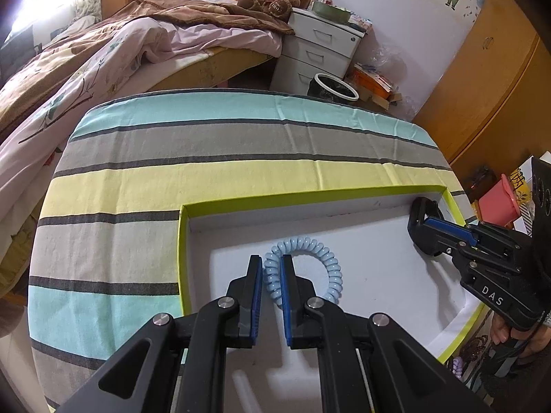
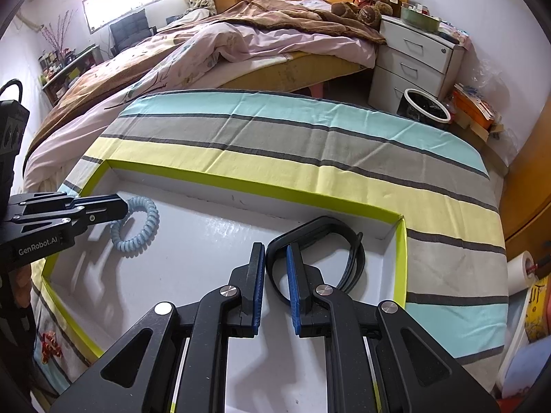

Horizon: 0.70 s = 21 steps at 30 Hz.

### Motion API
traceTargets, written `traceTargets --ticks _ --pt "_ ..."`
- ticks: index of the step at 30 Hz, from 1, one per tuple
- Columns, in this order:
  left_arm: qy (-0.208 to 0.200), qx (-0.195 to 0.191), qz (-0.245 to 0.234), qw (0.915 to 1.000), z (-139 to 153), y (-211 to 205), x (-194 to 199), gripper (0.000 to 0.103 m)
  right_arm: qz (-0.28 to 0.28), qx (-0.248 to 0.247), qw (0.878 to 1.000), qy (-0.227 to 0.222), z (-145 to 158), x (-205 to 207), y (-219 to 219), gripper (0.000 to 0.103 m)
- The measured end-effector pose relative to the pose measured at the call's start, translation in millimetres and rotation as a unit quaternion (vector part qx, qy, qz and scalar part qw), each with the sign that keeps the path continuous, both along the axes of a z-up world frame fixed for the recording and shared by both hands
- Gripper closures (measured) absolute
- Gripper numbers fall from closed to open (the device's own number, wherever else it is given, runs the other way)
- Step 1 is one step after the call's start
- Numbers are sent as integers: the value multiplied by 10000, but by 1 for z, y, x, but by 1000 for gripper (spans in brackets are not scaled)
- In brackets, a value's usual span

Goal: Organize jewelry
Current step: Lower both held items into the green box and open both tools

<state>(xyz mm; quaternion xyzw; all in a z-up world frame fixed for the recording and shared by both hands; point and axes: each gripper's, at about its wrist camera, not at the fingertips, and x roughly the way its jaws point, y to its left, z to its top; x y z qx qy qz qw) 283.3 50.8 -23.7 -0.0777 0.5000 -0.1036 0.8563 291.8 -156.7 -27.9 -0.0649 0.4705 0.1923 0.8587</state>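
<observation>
Both tongs reach into a shallow white tray [image 2: 213,237] with a yellow-green rim, which lies on a bench covered by a striped cloth [image 2: 310,144]. Left tongs [image 1: 272,268] stand narrow around one side of a pale blue spiral hair tie [image 1: 322,261]; the blue pads [image 1: 258,285] sit on either side of the coil, and the rest of the ring lies on the tray floor near the tray's left part. Right tongs [image 2: 276,258] are also narrow, closed on the strap of a black wristband [image 2: 354,251], which rests in the far right corner of the tray. The two items lie well apart. Behind the bench stands a bed [image 2: 241,44].
</observation>
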Motion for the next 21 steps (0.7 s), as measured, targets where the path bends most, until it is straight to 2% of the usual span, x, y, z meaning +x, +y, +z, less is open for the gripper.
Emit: traceTargets --ticks 3,8,10,12,14,18,21 --pt "24 -5 12 10000 0 1 1 92 -22 4 10000 -20 0 0 0 89" --pt "-9 24 29 10000 2 1 -2 82 -109 38 9999 -75 2 -1 -2 86" --pt "-52 31 43 10000 6 1 -5 80 -149 90 9998 -110 6 -2 -4 76" --pt "-133 78 32 9999 11 0 -10 74 -170 162 9996 -148 10 -4 -5 66" --pt "-227 43 8 9997 18 -1 -18 60 -175 242 9993 -203 15 -8 -7 66" --pt "-449 117 69 9989 33 -2 -37 59 -228 367 9984 -358 27 -21 -10 66" --pt "-648 374 186 9970 45 -5 -56 59 -268 469 9974 -482 35 -34 -12 66"
